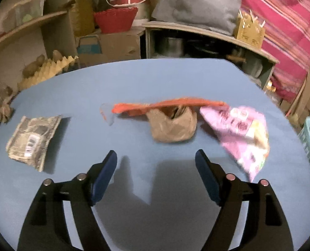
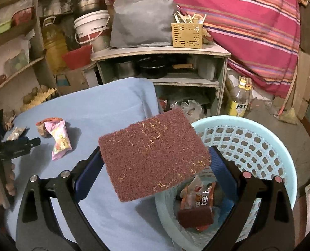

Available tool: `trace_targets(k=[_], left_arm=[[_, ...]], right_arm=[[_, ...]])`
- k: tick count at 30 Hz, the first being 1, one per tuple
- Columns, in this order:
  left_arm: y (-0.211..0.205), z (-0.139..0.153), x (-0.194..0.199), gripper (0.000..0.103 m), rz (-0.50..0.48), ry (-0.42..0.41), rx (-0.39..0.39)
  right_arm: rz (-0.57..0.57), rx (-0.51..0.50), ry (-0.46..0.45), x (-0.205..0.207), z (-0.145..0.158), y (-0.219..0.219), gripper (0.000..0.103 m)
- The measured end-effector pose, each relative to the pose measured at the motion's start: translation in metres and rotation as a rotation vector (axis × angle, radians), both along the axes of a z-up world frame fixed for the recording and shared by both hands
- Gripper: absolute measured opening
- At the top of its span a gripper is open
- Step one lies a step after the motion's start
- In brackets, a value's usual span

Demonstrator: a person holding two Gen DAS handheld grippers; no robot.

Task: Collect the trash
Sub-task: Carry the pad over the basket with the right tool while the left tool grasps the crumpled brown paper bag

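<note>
Print shows on the pink wrapper [image 1: 242, 133], white bucket [image 2: 93, 29] and bottle label [image 2: 237, 106], none legible.

The counter [image 1: 155, 79] is covered in smooth, matt blue cloth; on it, a crumpled brown paper bag [image 1: 172, 126] sits just beside a glossy pink plastic wrapper [image 1: 242, 135], and farther off lies a creased, shiny foil-like packet [image 1: 31, 140]. Beside the counter stands a pale blue plastic basket [image 2: 259, 144] with a perforated wall, and over its rim a rough, fibrous maroon scouring pad [image 2: 153, 156] looks coarse and matt
</note>
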State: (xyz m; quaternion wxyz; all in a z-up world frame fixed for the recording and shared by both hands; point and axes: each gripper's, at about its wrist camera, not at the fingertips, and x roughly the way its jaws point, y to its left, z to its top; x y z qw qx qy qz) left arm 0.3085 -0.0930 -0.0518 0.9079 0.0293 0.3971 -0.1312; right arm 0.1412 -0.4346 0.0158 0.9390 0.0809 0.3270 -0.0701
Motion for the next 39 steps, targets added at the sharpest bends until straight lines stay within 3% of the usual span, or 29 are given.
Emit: trace_targets(k=[3,11,13,15,17,30,39], left_arm=[[-0.009,0.002,0.009,0.082,0.024,-0.001,0.015],[-0.023,-0.002,0.042,0.082,0.065,0.031,0.02],[-0.02,-0.004,0.043,0.079,0.061,0.042,-0.001],[-0.018,-0.005,0.041,0.062,0.052,0.047,-0.026],[-0.016,-0.005,0.035,0.056,0.044,0.064,-0.037],[0.009,0.036,-0.051,0.054,0.111,-0.055,-0.033],[-0.018,0.066,-0.088,0.054,0.096,-0.129,-0.047]], right_arm=[[0.003,0.025,-0.006,0.001,0.0,-0.003,0.095],[0.015,0.048,-0.006,0.004,-0.002,-0.007,0.095],[0.015,0.056,-0.009,0.004,-0.002,-0.009,0.095],[0.021,0.058,-0.012,0.004,-0.001,-0.009,0.095],[0.029,0.056,-0.014,0.004,0.0,-0.007,0.095],[0.072,0.065,-0.03,-0.008,0.002,-0.004,0.095],[0.04,0.07,-0.066,-0.026,0.01,-0.024,0.095]])
